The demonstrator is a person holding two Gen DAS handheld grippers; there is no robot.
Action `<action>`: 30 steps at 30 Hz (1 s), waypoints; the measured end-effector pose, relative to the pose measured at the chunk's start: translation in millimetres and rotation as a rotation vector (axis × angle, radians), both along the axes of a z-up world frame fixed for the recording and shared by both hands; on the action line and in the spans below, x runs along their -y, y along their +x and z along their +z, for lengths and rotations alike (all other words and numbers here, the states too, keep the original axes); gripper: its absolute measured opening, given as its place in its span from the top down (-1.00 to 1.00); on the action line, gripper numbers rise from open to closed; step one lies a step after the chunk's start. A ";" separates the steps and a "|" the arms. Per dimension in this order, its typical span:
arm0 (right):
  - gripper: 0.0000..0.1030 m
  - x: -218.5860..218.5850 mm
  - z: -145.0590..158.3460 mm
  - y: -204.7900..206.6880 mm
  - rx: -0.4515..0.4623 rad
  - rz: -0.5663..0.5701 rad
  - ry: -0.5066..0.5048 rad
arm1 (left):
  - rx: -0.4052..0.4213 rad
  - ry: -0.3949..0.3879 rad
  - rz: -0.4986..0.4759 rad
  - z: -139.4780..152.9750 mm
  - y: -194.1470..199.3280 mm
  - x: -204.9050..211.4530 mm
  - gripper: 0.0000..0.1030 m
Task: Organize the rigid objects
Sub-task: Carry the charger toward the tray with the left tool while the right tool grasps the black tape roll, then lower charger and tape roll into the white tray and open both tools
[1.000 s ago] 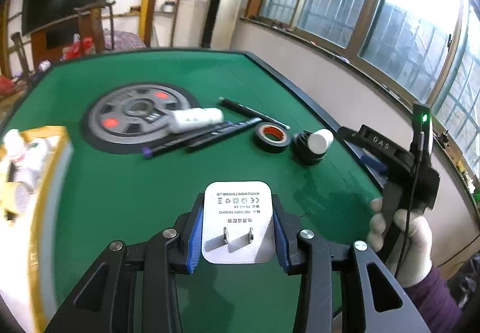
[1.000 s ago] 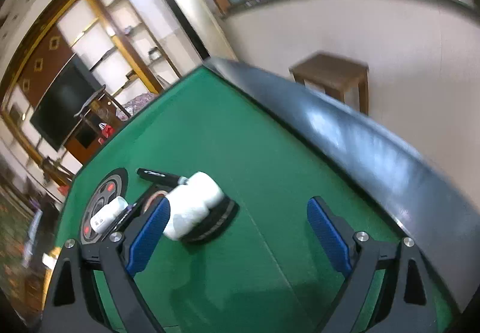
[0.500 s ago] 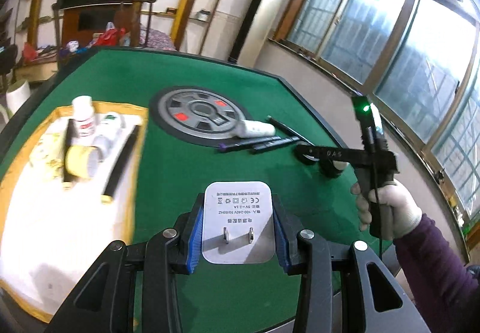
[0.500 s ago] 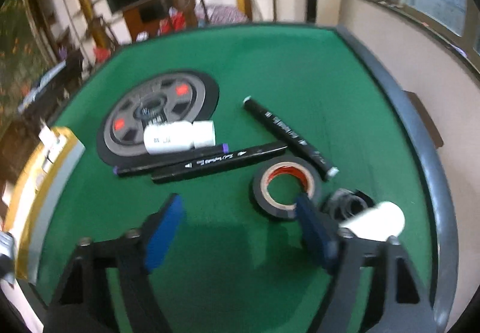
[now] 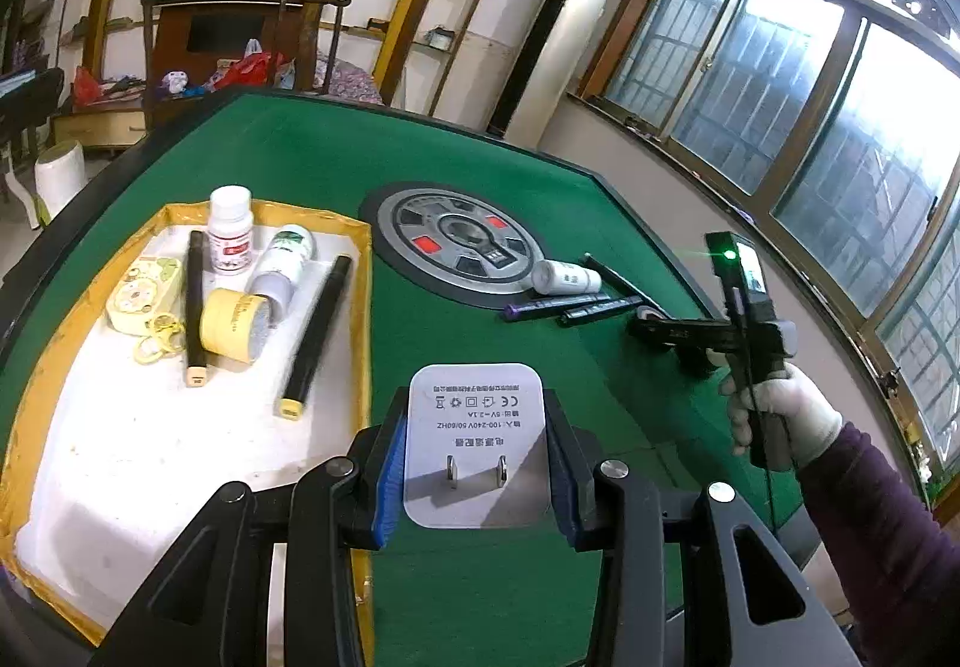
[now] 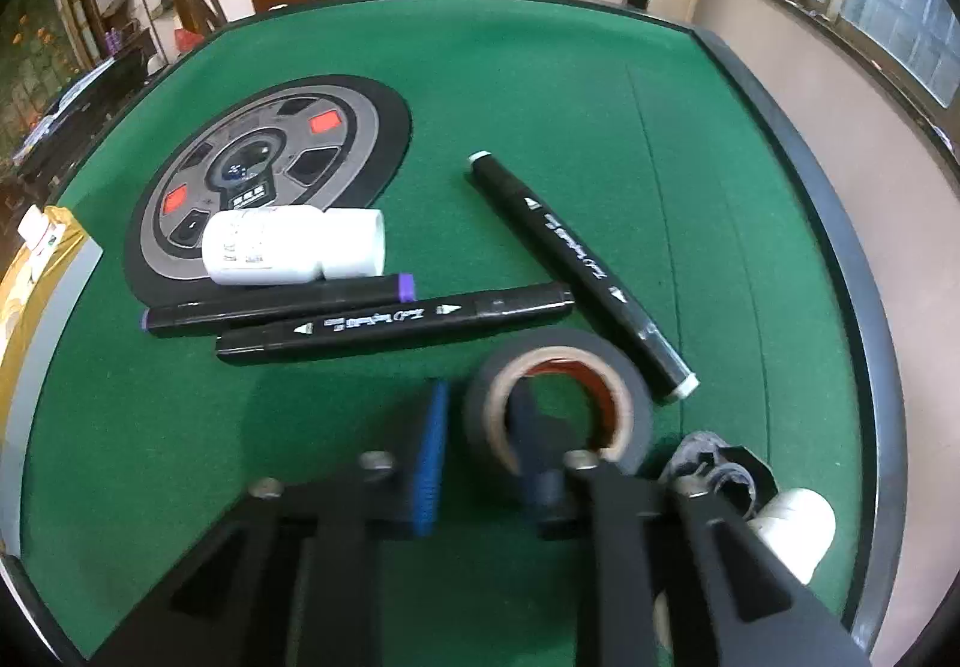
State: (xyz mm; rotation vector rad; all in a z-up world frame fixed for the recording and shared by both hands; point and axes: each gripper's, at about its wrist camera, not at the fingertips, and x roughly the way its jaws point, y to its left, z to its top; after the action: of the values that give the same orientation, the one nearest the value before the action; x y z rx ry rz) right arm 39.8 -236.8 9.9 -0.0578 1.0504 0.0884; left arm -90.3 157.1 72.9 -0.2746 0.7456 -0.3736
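Observation:
My left gripper (image 5: pixel 474 463) is shut on a white charger plug (image 5: pixel 477 427), prongs facing the camera, held above the green table just right of the yellow-rimmed tray (image 5: pixel 363 307). My right gripper (image 6: pixel 480 415) is shut on the black tape roll (image 6: pixel 624 385): one finger is outside its left wall, the other inside the hole. In the left wrist view the right gripper (image 5: pixel 651 325) reaches down at the table's right side, held by a gloved hand (image 5: pixel 780 415). A white bottle (image 6: pixel 288 247) and three black markers (image 6: pixel 390 325) lie beyond the roll.
The tray holds a white bottle (image 5: pixel 230 229), a yellow tape roll (image 5: pixel 234 325), two markers and other small items. A round grey disc (image 6: pixel 264 175) is set in the table's middle. A black ring with a white-capped item (image 6: pixel 792 529) lies right of the tape, near the table's raised edge (image 6: pixel 840 223).
The right gripper swung round to the tape roll and its jaws closed on the roll's wall. The left gripper carried the charger leftward, bringing the tray into view.

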 end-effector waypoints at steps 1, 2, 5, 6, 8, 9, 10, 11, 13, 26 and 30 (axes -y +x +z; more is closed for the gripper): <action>0.72 0.3 1.0 -1.8 0.002 -0.004 0.010 | 0.000 -0.001 0.005 0.8 -1.4 -3.1 0.19; 0.72 0.7 2.7 -5.0 0.009 -0.011 0.016 | 0.002 -0.001 0.013 2.2 -2.6 -7.4 0.19; 0.72 -0.1 10.2 -16.9 0.044 -0.026 0.054 | 0.012 0.011 0.047 6.8 -5.9 -23.4 0.19; 0.72 -0.8 13.2 -21.6 0.055 -0.028 0.067 | 0.014 0.015 0.064 8.4 -6.7 -30.9 0.19; 0.72 -4.0 21.9 -33.8 0.082 -0.027 0.096 | 0.015 0.026 0.097 9.9 -7.0 -44.9 0.19; 0.72 -6.9 27.2 -40.4 0.096 -0.021 0.113 | 0.013 0.032 0.121 10.5 -6.6 -54.5 0.19; 0.72 -11.1 33.3 -46.9 0.110 -0.012 0.129 | 0.007 0.041 0.141 10.1 -5.9 -63.3 0.19; 0.72 -15.8 39.5 -52.4 0.124 0.000 0.143 | -0.002 0.055 0.159 9.2 -4.2 -70.9 0.19; 0.72 -27.4 53.3 -64.5 0.149 0.033 0.175 | -0.029 0.103 0.205 5.2 2.5 -86.8 0.19; 0.72 -154.2 94.7 -106.6 0.175 0.303 0.287 | -0.248 0.308 0.279 -49.4 69.1 -130.2 0.18; 0.72 -197.9 95.5 -114.3 0.157 0.385 0.308 | -0.308 0.330 0.282 -63.5 89.3 -131.3 0.18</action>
State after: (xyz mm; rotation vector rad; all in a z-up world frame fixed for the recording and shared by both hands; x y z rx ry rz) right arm -74.5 -38.9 105.4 0.0128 0.8484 0.5845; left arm -1.0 288.4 9.4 -0.1225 1.0409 0.0642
